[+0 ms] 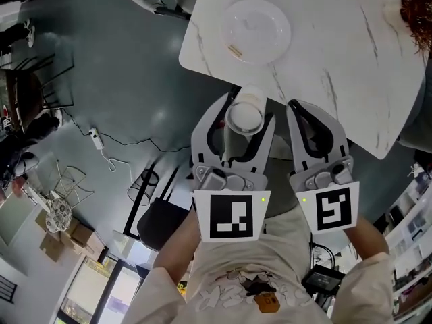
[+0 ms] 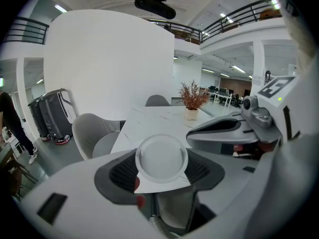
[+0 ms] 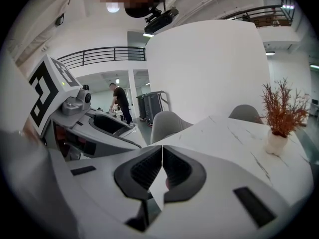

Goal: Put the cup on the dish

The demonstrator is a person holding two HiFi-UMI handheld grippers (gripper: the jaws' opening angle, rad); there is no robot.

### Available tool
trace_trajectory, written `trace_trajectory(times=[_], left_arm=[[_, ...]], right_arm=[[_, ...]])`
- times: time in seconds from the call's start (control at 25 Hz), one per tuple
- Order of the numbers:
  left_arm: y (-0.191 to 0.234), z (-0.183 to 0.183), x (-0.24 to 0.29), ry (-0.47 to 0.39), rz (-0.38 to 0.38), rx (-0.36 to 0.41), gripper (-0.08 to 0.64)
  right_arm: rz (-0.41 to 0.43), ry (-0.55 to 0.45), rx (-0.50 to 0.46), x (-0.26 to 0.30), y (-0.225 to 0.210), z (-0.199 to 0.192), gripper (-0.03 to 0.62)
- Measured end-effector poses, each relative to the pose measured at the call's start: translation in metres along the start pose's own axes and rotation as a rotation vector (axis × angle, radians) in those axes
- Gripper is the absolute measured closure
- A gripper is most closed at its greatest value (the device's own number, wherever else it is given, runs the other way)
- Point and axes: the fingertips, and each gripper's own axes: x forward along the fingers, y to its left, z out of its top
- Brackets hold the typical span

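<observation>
A clear plastic cup is gripped between the jaws of my left gripper, held in the air just short of the near edge of the white marble table. In the left gripper view the cup shows its round base between the black pads. The dish, a clear round plate, lies on the table near its left corner, beyond the cup. My right gripper hangs beside the left one, and in the right gripper view its pads meet with nothing between them.
A potted plant with reddish twigs stands on the table's far right. Grey chairs stand at the table's far side. A black stool and a white cable are on the grey floor below.
</observation>
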Motion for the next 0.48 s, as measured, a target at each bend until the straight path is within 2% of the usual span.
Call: trace_trajectory(times=[0.48], left_arm=[[0.015, -0.010, 0.039, -0.005, 0.029, -0.018, 0.285]], right_arm=[[-0.019, -0.005, 0.015, 0.031, -0.025, -0.022, 0.588]])
